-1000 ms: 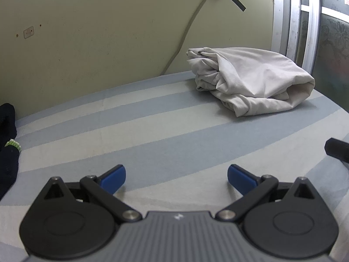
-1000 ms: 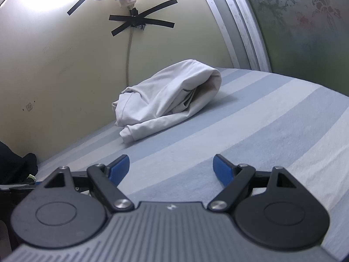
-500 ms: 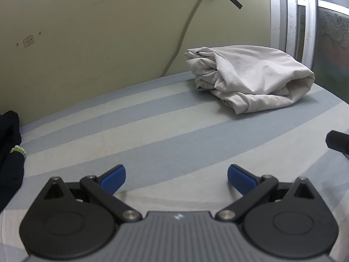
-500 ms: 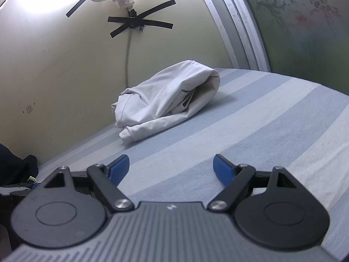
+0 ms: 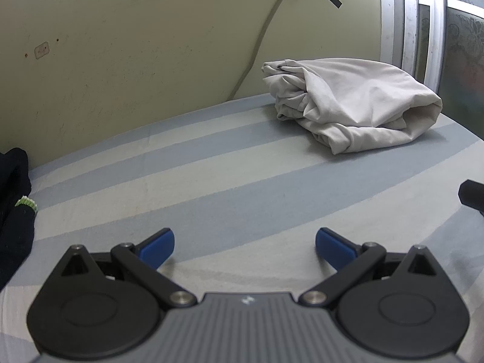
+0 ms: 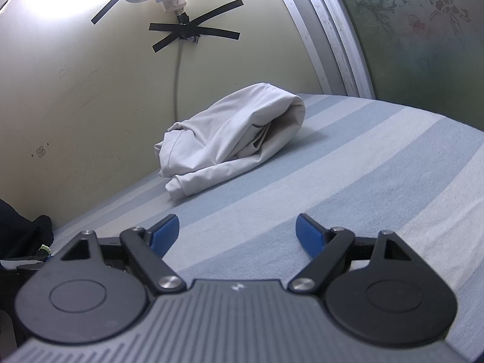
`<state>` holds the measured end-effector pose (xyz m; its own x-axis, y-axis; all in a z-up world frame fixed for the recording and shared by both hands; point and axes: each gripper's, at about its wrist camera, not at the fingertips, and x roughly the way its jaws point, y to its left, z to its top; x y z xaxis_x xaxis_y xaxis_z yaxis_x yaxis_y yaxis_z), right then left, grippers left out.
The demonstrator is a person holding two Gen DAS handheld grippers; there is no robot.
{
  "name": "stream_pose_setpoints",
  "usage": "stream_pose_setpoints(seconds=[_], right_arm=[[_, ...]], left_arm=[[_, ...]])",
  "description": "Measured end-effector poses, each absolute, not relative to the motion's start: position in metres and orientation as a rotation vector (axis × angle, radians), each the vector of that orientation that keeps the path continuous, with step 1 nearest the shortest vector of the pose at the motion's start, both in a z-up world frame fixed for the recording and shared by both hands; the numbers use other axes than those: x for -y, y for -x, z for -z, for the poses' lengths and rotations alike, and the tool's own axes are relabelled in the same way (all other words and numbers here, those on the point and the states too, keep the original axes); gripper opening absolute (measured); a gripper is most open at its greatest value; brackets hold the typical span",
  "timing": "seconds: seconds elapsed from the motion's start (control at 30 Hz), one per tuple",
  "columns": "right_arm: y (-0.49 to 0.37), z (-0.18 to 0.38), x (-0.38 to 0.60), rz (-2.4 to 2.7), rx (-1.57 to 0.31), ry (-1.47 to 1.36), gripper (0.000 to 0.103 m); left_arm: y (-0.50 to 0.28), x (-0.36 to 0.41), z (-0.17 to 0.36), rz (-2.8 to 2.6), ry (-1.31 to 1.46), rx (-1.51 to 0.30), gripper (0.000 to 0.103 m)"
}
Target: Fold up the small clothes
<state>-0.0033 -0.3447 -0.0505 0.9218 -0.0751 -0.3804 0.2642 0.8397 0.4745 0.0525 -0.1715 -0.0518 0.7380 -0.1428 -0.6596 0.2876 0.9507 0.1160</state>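
Both tools idle, nothing gripped: left gripper (image 5: 245, 240) and right gripper (image 6: 237, 230) hang spread above the striped sheet (image 5: 211, 163). White garment (image 5: 348, 106) bundled at 1 o'clock by the wall, likely set aside already folded. Dark clothes (image 5: 13, 211) at 9 o'clock probably next.

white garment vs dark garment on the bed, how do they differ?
The white garment is pale, the dark garment near black with a small green-and-white trim. The white garment lies wholly in view as a loosely folded bundle near the window frame; the dark garment is cut off at the left edge, shape unclear. Both lie on the striped bedsheet near the wall, untouched by either hand-held gripper.
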Motion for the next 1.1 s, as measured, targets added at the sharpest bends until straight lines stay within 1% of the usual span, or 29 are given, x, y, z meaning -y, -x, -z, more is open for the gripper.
stream_pose_setpoints(seconds=[1.1], right_arm=[[0.0030, 0.0517, 0.3449, 0.184, -0.359, -0.549, 0.087]], left_arm=[[-0.0499, 0.1736, 0.0521, 0.255, -0.236, -0.690, 0.103]])
